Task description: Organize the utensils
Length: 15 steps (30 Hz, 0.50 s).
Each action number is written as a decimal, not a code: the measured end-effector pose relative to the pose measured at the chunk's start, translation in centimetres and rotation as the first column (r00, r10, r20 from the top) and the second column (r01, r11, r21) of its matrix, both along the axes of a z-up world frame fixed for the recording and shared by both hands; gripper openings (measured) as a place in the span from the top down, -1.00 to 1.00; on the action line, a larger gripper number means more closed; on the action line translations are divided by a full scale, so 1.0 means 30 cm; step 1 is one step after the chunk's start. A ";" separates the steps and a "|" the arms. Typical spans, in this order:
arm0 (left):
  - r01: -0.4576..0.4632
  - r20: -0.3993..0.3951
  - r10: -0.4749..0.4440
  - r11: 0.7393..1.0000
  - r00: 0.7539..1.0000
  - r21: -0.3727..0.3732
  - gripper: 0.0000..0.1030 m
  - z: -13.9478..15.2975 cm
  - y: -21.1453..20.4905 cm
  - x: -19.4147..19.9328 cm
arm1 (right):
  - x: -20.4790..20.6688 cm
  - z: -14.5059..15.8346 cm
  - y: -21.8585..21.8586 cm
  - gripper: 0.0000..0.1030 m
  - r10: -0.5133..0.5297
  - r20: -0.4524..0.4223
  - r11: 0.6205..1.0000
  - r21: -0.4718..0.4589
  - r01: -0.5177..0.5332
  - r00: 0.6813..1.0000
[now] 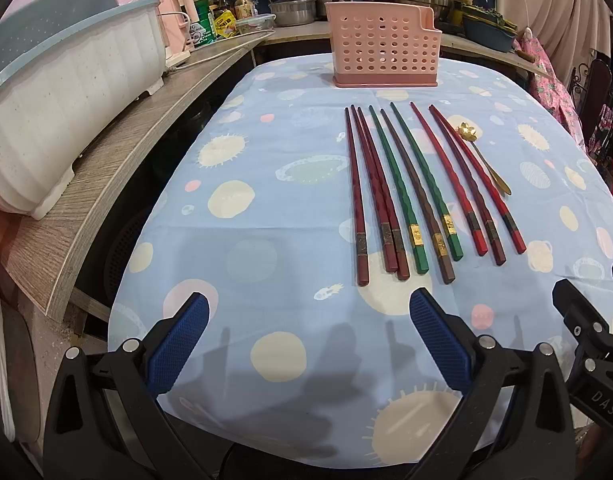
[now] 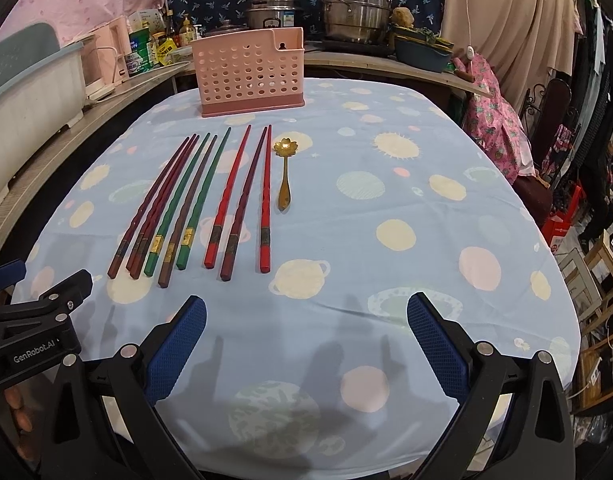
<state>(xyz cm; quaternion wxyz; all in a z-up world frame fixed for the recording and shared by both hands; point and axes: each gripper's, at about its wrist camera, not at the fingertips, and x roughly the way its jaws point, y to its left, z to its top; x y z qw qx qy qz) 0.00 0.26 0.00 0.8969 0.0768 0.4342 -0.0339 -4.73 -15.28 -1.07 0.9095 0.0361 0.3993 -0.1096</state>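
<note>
Since every utensil lies flat on the cloth-covered worktop [image 1: 266,248], you have nothing sorted yet and the whole job is ahead of you. Nine chopsticks [image 1: 410,188] in dark red, green, brown and bright red lie side by side in a row at the middle of the worktop, thin tips toward the far edge. The small gold spoon [image 2: 284,174] with a flower-shaped bowl lies just beside the bright red sticks, on the side toward the worktop's right edge. The pink perforated holder [image 1: 382,50] stands upright at the far edge, beyond the chopstick tips; as far as its holes show, it looks empty. Your left tongs [image 1: 308,344] hang over the near edge with their blue pads wide apart and nothing between them, and your right tongs [image 2: 306,344] do the same. Judging from this, each chopstick and the spoon must still be lifted and stood in the holder.
</note>
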 end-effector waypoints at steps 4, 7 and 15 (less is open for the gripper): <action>-0.003 0.001 0.003 1.000 1.000 0.001 -0.86 0.001 0.002 -0.001 | 0.000 0.001 0.005 -0.87 0.003 0.003 1.000 -0.004 -0.003 1.000; -0.005 0.000 0.005 1.000 1.000 0.003 -0.86 0.002 0.001 0.000 | 0.000 0.001 0.005 -0.87 0.003 0.002 1.000 -0.003 -0.003 1.000; 0.002 0.002 -0.002 1.000 1.000 0.000 -0.86 0.003 0.001 -0.001 | -0.001 0.002 0.006 -0.87 0.003 0.003 1.000 -0.003 -0.003 1.000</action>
